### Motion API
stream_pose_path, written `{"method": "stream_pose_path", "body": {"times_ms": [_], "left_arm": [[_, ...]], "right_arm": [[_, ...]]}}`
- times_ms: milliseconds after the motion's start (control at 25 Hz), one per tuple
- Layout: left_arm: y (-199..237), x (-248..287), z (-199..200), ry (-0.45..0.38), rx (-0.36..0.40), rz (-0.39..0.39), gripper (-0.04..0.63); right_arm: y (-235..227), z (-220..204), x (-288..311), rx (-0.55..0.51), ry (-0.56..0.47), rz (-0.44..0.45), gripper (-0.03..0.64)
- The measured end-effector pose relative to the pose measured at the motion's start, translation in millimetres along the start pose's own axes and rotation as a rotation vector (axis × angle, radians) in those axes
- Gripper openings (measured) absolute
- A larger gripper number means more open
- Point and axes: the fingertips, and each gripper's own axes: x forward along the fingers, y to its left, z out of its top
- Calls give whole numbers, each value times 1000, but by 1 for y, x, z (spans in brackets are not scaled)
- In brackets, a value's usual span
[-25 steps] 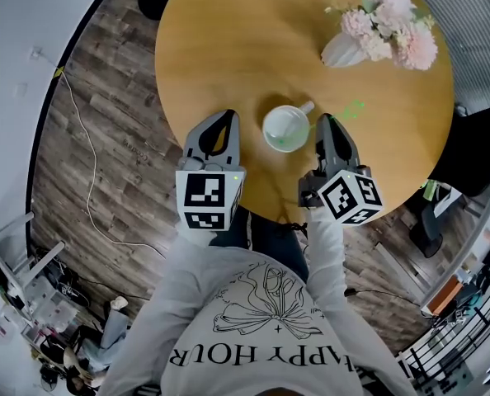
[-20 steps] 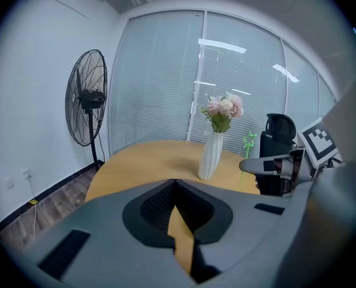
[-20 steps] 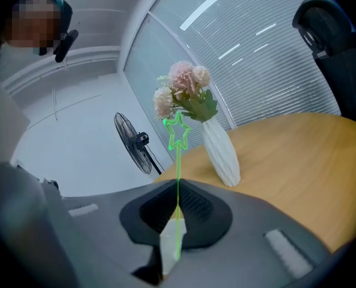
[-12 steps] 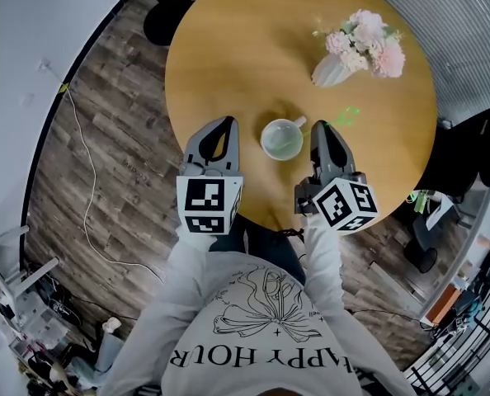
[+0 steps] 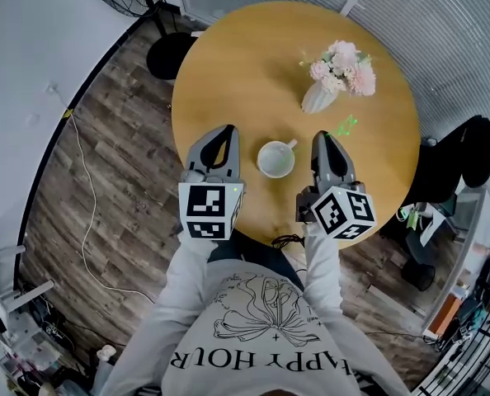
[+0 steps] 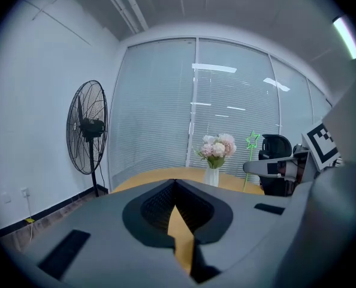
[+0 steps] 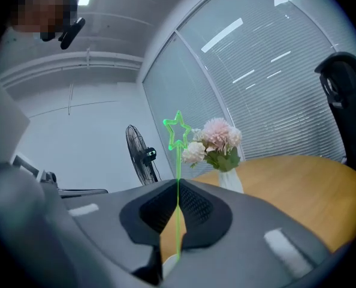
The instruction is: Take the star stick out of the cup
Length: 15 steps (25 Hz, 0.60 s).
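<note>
Right gripper [image 7: 177,183]: jaws closed down to a narrow line on the star stick [image 7: 177,129]. The thin green shaft runs up between the pads and the star outline stands above the tips.
Left gripper [image 6: 175,182]: jaws brought together at the tips, nothing between them. Only table wood shows through the gap behind the tips.
Star stick, position: out of the cup [image 5: 275,157]. In the head view it projects past the right gripper's tip to the right of the cup, with the star end near the vase [image 5: 318,99]. The left gripper view shows it standing roughly upright, clear of the tabletop.
Cup: white, upright on the round wooden table [image 5: 237,73], between the two grippers and touching neither. Its handle points toward the far right.
Vase: white, holding pink flowers [image 5: 341,63], farther back on the table and well apart from the cup.
Surroundings: a black standing fan [image 6: 87,128] on the floor beyond the table's left side; a black chair [image 5: 468,151] off the table's right edge.
Operator: grey sleeves visible, one hand behind each marker cube.
</note>
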Motion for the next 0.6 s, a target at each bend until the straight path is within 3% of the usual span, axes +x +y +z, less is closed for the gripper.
{"method": "stream_pose_path", "body": {"times_ms": [600], "left_arm": [[-6, -16, 63, -143, 37, -4, 5]], "right_arm": [[18, 59, -10, -110, -107, -18, 15]]}}
